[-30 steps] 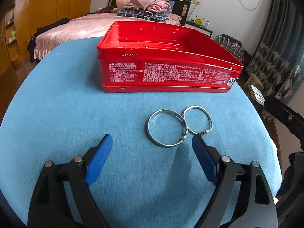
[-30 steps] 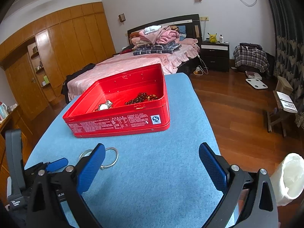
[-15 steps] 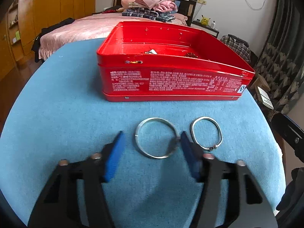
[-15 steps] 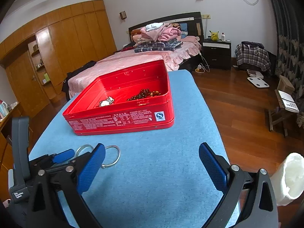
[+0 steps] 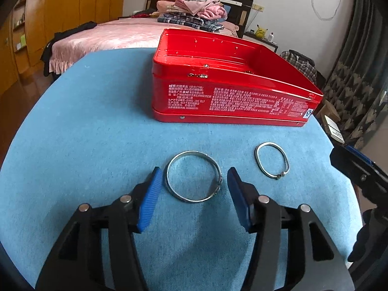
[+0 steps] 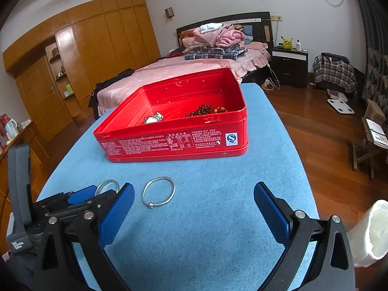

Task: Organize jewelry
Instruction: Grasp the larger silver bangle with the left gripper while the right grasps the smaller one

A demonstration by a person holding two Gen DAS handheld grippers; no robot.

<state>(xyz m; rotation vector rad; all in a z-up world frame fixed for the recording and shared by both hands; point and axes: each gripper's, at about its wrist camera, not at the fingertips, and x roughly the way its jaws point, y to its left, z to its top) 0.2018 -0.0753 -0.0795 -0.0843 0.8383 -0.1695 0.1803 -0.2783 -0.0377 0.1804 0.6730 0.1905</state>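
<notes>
Two silver bangles lie on the blue table in front of an open red tin [image 5: 232, 101]. My left gripper [image 5: 192, 185] straddles the wider bangle [image 5: 193, 176]; its blue pads sit close beside the ring on either side, open, with small gaps. The thinner bangle [image 5: 272, 160] lies to its right, apart. In the right wrist view the thinner bangle [image 6: 158, 192] lies ahead and left of my right gripper [image 6: 194, 208], which is wide open and empty. The red tin [image 6: 174, 143] holds a beaded bracelet [image 6: 205, 110] and a silver piece [image 6: 152, 118].
The blue table [image 6: 218, 218] ends close on the right, with wooden floor beyond. A white roll [image 6: 371, 232] sits at the right gripper's side. A pink bed [image 6: 194, 65], wooden wardrobe [image 6: 84, 55] and nightstand [image 6: 289, 63] stand behind.
My left gripper has narrowed around the wider bangle and shifted it left, separating it from the thinner one. The right gripper has stayed wide open, its view slightly closer to the tin.
</notes>
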